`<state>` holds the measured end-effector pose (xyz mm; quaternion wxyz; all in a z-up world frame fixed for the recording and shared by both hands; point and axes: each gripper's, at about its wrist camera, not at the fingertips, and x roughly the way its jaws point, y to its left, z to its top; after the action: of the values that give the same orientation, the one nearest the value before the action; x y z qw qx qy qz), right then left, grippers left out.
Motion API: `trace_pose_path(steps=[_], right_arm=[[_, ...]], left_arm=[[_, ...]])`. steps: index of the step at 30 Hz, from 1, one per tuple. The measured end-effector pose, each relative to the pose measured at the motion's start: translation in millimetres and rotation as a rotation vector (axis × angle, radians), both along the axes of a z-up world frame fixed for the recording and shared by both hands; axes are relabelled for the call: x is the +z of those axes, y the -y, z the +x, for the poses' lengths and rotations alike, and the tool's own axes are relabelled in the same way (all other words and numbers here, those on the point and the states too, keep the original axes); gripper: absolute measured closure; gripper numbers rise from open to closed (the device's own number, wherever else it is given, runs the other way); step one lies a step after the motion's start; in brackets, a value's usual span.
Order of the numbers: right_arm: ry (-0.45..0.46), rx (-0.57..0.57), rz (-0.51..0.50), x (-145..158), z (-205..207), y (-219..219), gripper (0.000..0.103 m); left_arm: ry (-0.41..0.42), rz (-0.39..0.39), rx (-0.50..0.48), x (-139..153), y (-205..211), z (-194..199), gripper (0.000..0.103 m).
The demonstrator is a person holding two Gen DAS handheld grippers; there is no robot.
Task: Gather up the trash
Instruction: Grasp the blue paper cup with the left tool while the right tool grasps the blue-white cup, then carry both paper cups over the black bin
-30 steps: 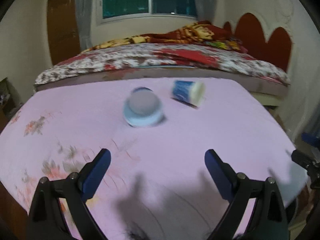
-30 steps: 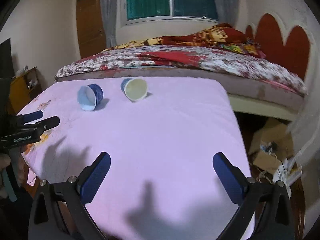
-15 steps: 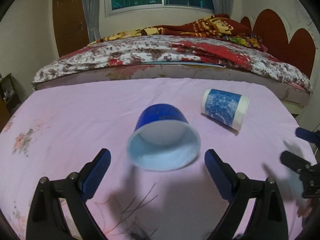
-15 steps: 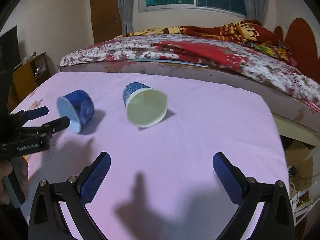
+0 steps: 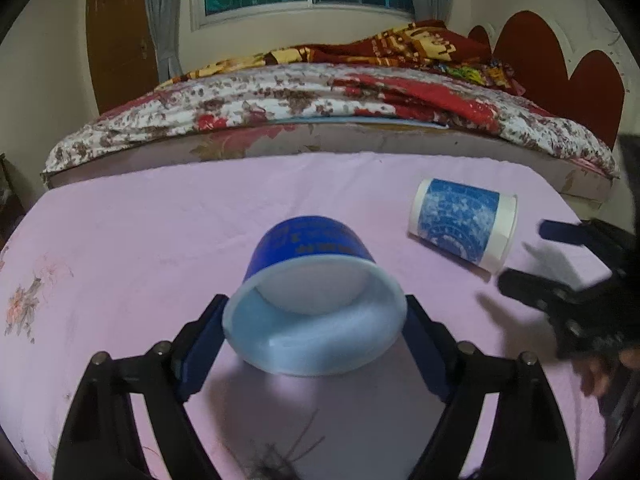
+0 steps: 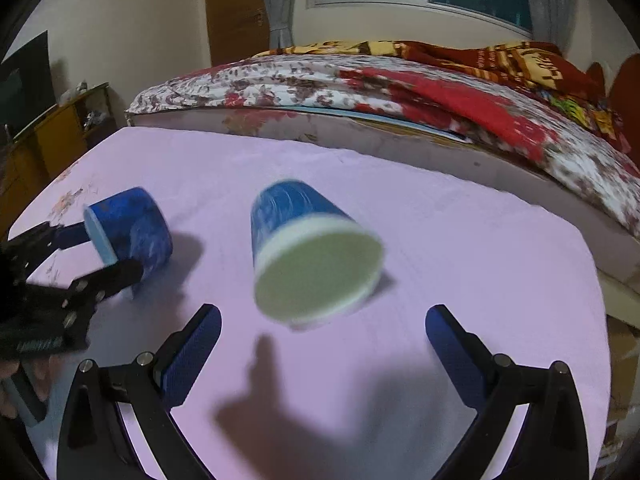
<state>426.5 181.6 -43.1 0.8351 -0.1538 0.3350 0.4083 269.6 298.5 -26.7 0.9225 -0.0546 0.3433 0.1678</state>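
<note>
Covering the table, a pink cloth [image 5: 120, 240] carries two tipped cups. Dark blue cup [image 5: 316, 300] lies between the closing left gripper [image 5: 314, 330] pads. Patterned paper cup [image 6: 312, 260] lies beyond the spread, empty right gripper [image 6: 322, 334].

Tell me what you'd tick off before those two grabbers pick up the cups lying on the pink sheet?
1. Dark blue cup sits between the left gripper pads: ok.
2. Left jaws closing on it; firm grip yet: cannot tell.
3. Right gripper open wide enough: ok.
4. Patterned cup between the right pads: not ok, it lies just ahead.
5. Cups apart from each other: ok.
6. Pink sheet flat under both: ok.
</note>
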Motion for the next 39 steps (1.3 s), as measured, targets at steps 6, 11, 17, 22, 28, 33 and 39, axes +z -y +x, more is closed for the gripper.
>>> trace_pose_path(steps=[6, 11, 17, 22, 28, 33, 39], right_arm=[[-0.021, 0.005, -0.033, -7.8, 24.7, -30.2, 0.0], [-0.027, 0.046, -0.026, -4.1, 22.3, -33.0, 0.029], [-0.011, 0.016, -0.01, -0.4, -2.3, -16.0, 0.034], [0.012, -0.027, 0.037, 10.8, -31.2, 18.0, 0.036], [0.038, -0.074, 0.049, 26.5, -69.3, 63.9, 0.036], [0.044, -0.106, 0.041, 31.5, -99.5, 98.2, 0.036], [0.045, -0.139, 0.061, 37.0, -142.0, 140.2, 0.036]], left_arm=[[-0.004, 0.005, -0.019, 0.7, -3.9, 0.1, 0.018], [-0.003, 0.003, -0.036, 0.1, -1.4, 2.9, 0.018], [0.015, 0.014, -0.061, 3.4, 13.2, -1.9, 0.019], [0.039, 0.039, -0.092, 12.9, 35.2, -15.8, 0.019], [0.061, 0.041, -0.122, 21.1, 61.7, -36.6, 0.019], [0.067, 0.041, -0.147, 25.9, 81.5, -53.8, 0.019], [0.069, 0.047, -0.192, 29.2, 106.9, -74.4, 0.019]])
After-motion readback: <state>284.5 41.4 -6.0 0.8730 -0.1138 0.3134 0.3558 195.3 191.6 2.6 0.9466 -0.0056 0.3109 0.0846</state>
